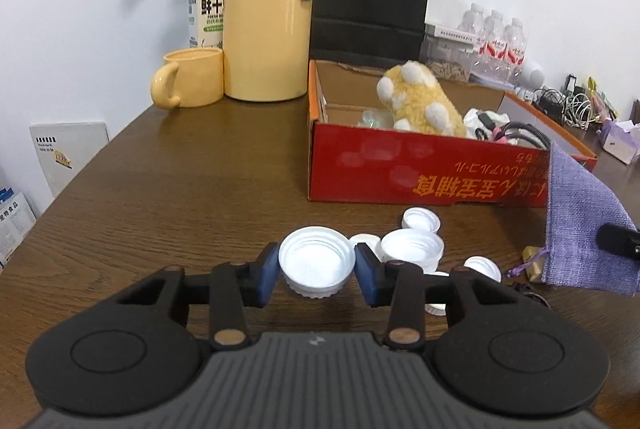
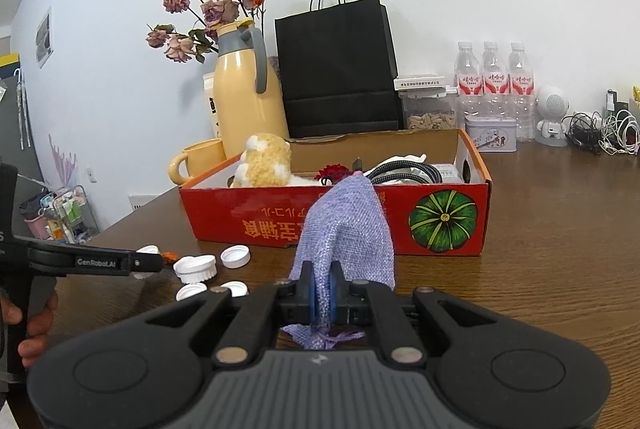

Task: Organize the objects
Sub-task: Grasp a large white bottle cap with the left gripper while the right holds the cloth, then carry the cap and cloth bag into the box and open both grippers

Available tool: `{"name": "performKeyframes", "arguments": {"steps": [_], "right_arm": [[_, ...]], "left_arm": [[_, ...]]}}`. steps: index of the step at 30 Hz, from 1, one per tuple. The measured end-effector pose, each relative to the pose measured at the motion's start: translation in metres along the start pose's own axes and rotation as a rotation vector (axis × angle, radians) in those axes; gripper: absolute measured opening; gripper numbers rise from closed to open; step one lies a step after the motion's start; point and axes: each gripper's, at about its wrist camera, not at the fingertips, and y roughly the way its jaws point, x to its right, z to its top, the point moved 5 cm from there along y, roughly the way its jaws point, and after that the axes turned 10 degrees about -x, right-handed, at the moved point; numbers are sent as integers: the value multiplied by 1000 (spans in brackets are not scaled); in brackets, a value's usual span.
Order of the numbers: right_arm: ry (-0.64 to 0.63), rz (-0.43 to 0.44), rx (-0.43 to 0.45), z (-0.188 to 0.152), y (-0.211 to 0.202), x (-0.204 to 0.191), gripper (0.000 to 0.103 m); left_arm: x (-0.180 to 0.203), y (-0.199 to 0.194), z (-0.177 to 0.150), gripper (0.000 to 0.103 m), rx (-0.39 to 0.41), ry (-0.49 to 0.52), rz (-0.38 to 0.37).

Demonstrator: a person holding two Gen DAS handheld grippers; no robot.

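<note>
Before the red box (image 1: 400,169) we pinch one white cap (image 1: 316,265) in our left tongs (image 1: 316,275); our right tongs (image 2: 323,303) clamp the purple pouch (image 2: 344,233). Several caps (image 1: 412,249) remain loose near the box, apparently unsorted.

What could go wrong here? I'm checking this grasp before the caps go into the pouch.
1. The left gripper pinches the large white cap only at its rim, so the cap could tilt or pop out when lifted.
2. Other white caps crowd its right finger and may get knocked.
3. The right gripper holds the purple pouch pinched flat, with no opening visible, so a cap might miss it.
</note>
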Motion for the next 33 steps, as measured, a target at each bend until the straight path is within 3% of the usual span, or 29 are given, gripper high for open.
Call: {"name": "performKeyframes", "arguments": {"steps": [18, 33], "right_arm": [[-28, 13, 59, 18, -20, -6, 6], [-72, 25, 147, 86, -5, -11, 6]], "left_arm": [[41, -39, 24, 41, 124, 64, -58], [91, -38, 90, 41, 242, 86, -108]]}}
